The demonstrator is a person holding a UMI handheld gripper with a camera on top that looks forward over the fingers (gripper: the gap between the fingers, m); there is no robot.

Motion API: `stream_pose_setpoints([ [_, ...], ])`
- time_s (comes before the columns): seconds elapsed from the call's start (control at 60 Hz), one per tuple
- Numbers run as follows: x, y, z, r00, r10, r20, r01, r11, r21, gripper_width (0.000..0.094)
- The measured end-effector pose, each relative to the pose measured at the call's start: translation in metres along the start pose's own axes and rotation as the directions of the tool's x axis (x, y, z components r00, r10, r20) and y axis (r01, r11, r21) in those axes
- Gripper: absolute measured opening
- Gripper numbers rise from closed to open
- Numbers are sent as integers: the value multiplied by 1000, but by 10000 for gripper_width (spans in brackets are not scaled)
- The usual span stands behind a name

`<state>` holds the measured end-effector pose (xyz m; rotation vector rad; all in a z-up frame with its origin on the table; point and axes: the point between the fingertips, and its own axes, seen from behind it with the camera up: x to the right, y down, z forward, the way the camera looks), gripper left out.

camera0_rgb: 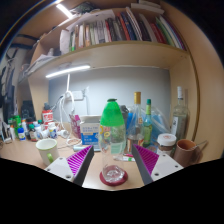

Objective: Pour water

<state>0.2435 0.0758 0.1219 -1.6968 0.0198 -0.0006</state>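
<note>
A clear plastic water bottle (pixel 112 128) with a green cap stands upright on the wooden desk (pixel 60 170), just ahead of my fingertips and in line with the gap between them. A small clear glass (pixel 113 175) sits on a red coaster (pixel 113 182) nearer to me, between the two fingers. My gripper (pixel 113 152) is open. Its fingers (pixel 80 160) with magenta pads stand apart on either side, with a gap to the bottle and to the glass. I hold nothing.
A white mug (pixel 47 150) stands left of the fingers, a brown mug (pixel 187 151) and a jar (pixel 166 143) to the right. Several bottles (pixel 148 122) and a carton (pixel 90 128) crowd the back of the desk. A bookshelf (pixel 120 40) hangs above.
</note>
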Motion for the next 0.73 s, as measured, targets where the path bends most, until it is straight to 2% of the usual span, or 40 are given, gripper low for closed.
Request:
stream_pose_setpoints([
  [0.1,-5,4,-40,1000,-23,9,23,999,-24,840],
  [0.317,-28,12,-154,999,-40,31,40,999,-14,850],
  [0.517,-40,22,-245,999,-14,38,13,999,30,850],
  [0.733,-43,29,-310,999,38,36,-40,998,53,852],
])
